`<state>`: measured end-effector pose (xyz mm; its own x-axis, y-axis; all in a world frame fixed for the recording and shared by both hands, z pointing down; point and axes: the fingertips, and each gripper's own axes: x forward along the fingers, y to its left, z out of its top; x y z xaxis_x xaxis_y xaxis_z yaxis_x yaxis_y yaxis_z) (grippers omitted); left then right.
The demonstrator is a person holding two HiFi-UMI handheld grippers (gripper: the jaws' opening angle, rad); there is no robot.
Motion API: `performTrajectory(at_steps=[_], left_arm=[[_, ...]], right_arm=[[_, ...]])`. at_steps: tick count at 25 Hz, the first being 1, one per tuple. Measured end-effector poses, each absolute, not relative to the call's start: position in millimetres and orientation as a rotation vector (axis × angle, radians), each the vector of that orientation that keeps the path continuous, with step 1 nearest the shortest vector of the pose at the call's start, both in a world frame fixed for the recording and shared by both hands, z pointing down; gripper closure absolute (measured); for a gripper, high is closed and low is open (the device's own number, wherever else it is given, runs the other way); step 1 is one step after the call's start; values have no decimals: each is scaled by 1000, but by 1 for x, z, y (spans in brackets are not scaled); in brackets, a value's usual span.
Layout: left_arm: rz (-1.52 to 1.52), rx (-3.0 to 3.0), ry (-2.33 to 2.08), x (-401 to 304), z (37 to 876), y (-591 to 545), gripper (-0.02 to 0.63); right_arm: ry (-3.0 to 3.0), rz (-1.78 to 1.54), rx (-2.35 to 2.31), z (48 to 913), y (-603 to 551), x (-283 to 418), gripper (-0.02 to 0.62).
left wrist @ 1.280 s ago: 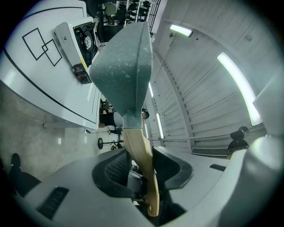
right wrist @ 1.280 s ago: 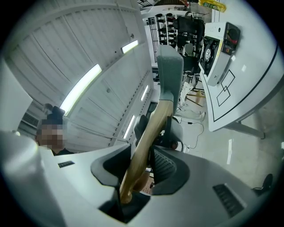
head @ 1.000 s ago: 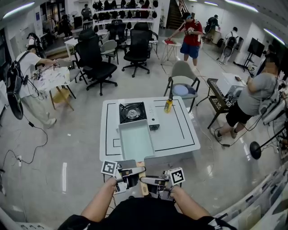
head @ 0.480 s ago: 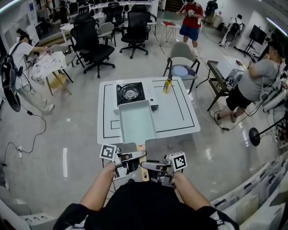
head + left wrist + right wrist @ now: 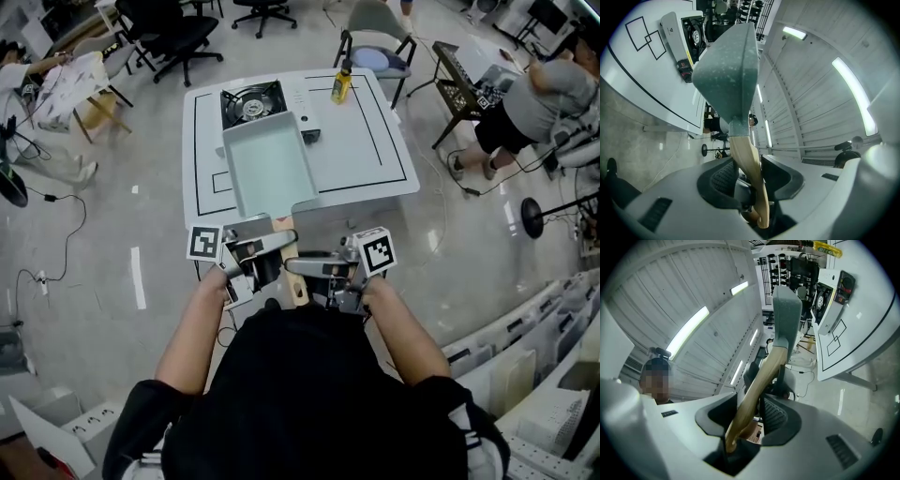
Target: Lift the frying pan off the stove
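A pale green rectangular frying pan point(image 5: 270, 169) hangs over the front half of the white table point(image 5: 375, 159), just in front of the black stove burner point(image 5: 251, 101). Its wooden handle point(image 5: 292, 281) points back toward me. My left gripper point(image 5: 272, 246) is shut on the handle from the left and my right gripper point(image 5: 302, 268) is shut on it from the right. In the left gripper view the pan's underside point(image 5: 729, 61) rises above the handle point(image 5: 746, 164), which is clamped in the gripper point(image 5: 749, 177). The right gripper view shows the handle point(image 5: 759, 380) pinched the same way in the gripper point(image 5: 751, 414), with the pan point(image 5: 786, 310) edge-on.
A yellow bottle point(image 5: 339, 86) stands at the table's far edge, right of the stove. Black outlines are drawn on the tabletop. A grey chair point(image 5: 373, 37) and a keyboard stand point(image 5: 467, 89) lie beyond the table. A person point(image 5: 544, 94) stands at the right, and office chairs are at the back left.
The head view has tipped further down, so the table and pan have slid up the frame. Both grippers keep their hold on the handle, and the pan stays in front of the burner.
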<state>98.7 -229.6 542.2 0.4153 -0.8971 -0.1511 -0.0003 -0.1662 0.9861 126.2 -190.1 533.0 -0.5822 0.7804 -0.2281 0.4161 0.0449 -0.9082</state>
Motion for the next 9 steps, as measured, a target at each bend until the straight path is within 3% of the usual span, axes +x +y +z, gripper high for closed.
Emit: performTrajectory(at_steps=[9], left_arm=[[-1002,1510,-825,102,551,-240,449]], right_arm=[[-1958,1576,-1226,538,-197,129,425]])
